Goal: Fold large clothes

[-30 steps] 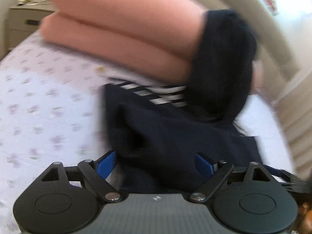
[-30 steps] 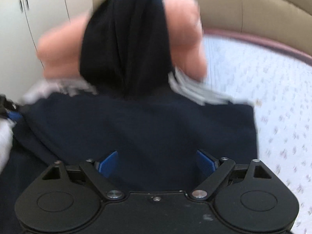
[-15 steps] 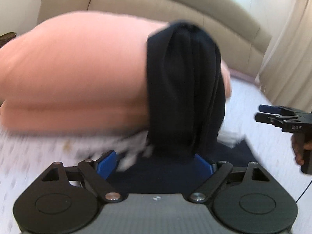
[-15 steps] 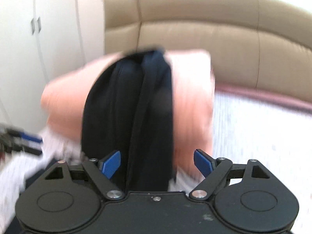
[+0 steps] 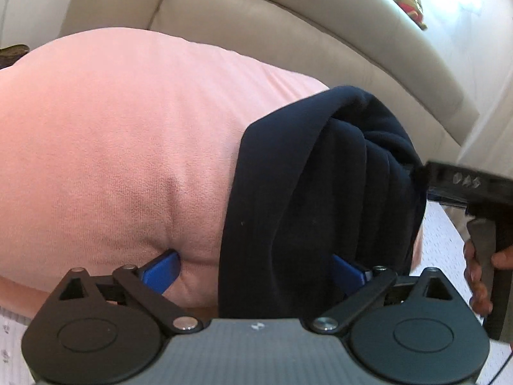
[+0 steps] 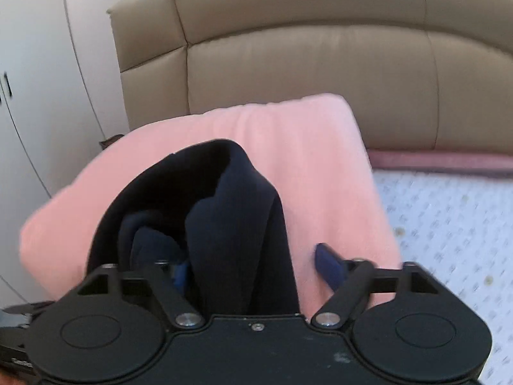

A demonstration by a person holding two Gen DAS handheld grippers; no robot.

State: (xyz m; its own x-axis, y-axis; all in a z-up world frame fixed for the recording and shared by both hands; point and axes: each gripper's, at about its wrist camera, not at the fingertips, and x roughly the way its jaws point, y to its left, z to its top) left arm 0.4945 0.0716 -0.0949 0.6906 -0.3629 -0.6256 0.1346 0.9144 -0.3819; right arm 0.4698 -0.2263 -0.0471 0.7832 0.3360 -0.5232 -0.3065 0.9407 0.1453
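Left gripper [image 5: 253, 272] first: its blue fingers [image 5: 162, 269] stand wide, one pressed against the pink folded blanket [image 5: 112, 160], the other tucked behind the hanging navy garment [image 5: 320, 192]. Nothing is clamped; the pads straddle cloth without squeezing it, as far as I can see.

Moving right, the navy garment drapes in thick bunched folds over the end of the blanket stack, its top edge curling over like a hood. Behind it runs the beige padded headboard [image 5: 288, 32], with a small stuffed toy [image 5: 412, 4] perched on top.

Further right, the right gripper [image 6: 259, 264] has just been closing, with a fold of the garment [image 6: 237, 224] between its fingers. Whether the pads already bite I cannot tell; the near one is half buried in cloth. A hand [image 5: 479, 276] holds its handle. The floral sheet [image 6: 449, 224] lies beyond.

My guess is the folding has barely begun: the garment is still a heap, not spread flat, with every fold left to make.
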